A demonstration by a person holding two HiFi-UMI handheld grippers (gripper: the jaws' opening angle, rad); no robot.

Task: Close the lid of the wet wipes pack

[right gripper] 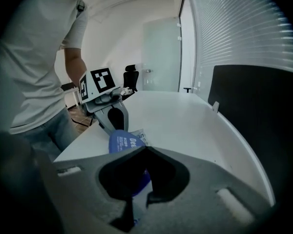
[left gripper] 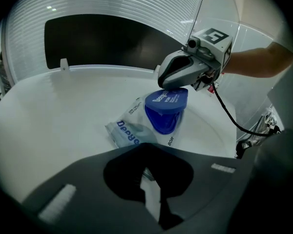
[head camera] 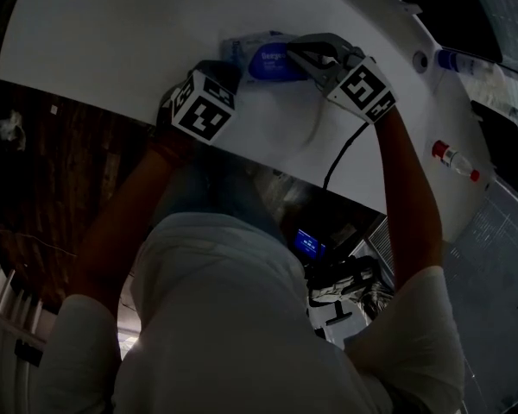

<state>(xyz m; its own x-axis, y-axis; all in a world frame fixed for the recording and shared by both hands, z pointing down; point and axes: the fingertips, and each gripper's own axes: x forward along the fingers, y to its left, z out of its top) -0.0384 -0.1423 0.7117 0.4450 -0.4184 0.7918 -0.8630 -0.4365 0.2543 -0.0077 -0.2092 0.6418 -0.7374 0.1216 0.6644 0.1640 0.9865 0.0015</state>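
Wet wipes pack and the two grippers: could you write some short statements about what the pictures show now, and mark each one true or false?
1. The blue lid of the wet wipes pack is tilted up, not yet flat. True.
2. The pack lies on a dark wooden table. False: the table is white.
3. The right gripper is at the upper edge of the lid. True.
4. A bottle with a red cap stands between the two grippers. False: the bottle lies far to the right, away from both.
5. The left gripper is far from the pack. False: in the head view it is at the pack's left end.
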